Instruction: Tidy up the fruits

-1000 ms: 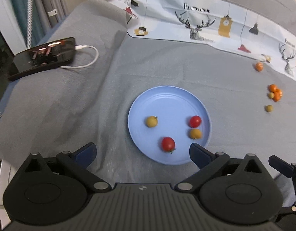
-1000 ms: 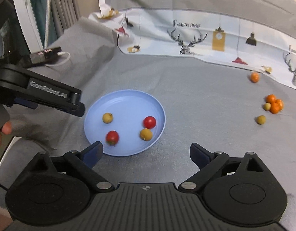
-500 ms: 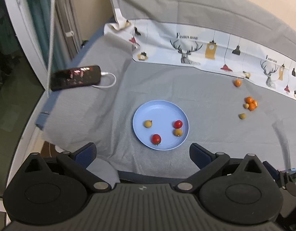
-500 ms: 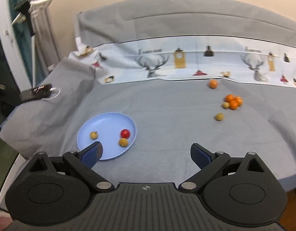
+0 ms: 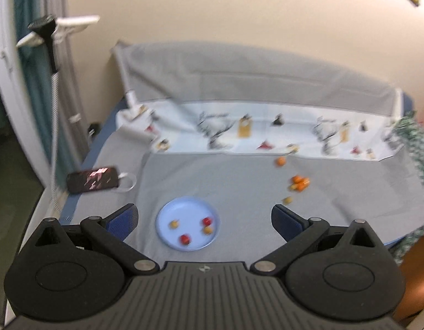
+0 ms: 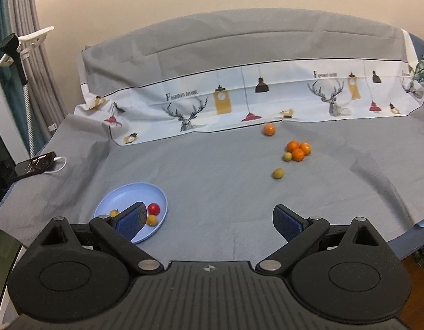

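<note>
On wrinkled cloth [image 6: 212,192], round plate [image 6: 124,195]

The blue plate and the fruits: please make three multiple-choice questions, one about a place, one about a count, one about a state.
1. Where does the phone lie from the blue plate in the right wrist view?
A. far left
B. right
C. on it

2. How many fruits lie on the blue plate in the left wrist view?
A. two
B. four
C. six

3. How are the left gripper and the right gripper?
A. both open, empty
B. both shut
C. one holds fruit

Answers:
1 A, it lies at the cloth's left edge.
2 B, two red, two yellow.
3 A, fingers wide apart, nothing between.
</note>
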### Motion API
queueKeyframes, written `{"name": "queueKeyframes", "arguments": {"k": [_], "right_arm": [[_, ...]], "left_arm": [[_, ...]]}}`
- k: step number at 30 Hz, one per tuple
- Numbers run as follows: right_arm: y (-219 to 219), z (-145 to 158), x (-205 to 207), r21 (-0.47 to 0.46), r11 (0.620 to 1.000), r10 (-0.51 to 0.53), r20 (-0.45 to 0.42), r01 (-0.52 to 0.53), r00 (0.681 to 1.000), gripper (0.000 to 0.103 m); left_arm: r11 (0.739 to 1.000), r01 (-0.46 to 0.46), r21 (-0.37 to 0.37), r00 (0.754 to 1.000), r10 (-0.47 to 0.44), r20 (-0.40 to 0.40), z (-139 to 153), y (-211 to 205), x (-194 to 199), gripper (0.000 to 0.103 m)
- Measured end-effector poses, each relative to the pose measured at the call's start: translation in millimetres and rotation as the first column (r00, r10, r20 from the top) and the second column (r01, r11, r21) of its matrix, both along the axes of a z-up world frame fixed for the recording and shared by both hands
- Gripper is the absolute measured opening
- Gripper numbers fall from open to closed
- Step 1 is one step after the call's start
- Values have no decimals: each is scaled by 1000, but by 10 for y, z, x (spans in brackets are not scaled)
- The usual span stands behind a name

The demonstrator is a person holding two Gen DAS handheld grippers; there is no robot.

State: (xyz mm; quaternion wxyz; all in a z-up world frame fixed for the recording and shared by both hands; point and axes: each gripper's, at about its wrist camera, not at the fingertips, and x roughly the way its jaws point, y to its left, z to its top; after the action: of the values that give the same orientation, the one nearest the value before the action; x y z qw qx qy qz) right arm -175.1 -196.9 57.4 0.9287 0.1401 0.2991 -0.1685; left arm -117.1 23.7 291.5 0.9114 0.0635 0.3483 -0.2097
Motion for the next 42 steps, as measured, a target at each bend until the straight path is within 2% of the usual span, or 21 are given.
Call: {"name": "queueKeyframes", "arguments": {"k": [4, 10, 14, 24, 26, 29, 33, 35, 42], "right_arm": [[-29, 43, -21, -10, 1000, -12, 10, 12, 1000, 98], [-94, 39, -27, -7, 999, -35, 8, 35, 999, 98], [-128, 32, -29, -11, 999, -41, 4, 41, 999, 98], [-274, -77, 101, -9, 996, -84, 1, 84, 996, 99], [-341, -101, 142, -4, 993, -119, 12, 119, 993, 100], [-460, -158, 209, 7, 987, -162, 26, 162, 986, 100], [-689, -269, 308, -19, 980, -198, 28, 199, 980, 102], [-845, -360, 364, -33, 974, -223, 30, 224, 974, 102], [-1556, -1024, 699, -81, 940, -330, 13, 330, 944, 102]], "left_arm": [[1000, 5, -17, 999, -4, 53, 167, -49, -119, 103], [1000, 10, -10, 998, -9, 54, 167, -111, -143, 103], [1000, 7, -24, 995, -4, 103, 216, -88, -168, 103], [1000, 26, -3, 999, -26, 29, 27, -254, 134, 103], [999, 38, 16, 999, -38, -9, -73, -349, 306, 103], [997, 76, -5, 996, -76, -50, -264, -526, 561, 103], [989, 139, -46, 985, -143, -93, -626, -890, 865, 103], [988, 147, -44, 981, -152, -122, -850, -1063, 997, 103], [988, 157, 0, 955, -152, -257, -1792, -1765, 1663, 103]]}}
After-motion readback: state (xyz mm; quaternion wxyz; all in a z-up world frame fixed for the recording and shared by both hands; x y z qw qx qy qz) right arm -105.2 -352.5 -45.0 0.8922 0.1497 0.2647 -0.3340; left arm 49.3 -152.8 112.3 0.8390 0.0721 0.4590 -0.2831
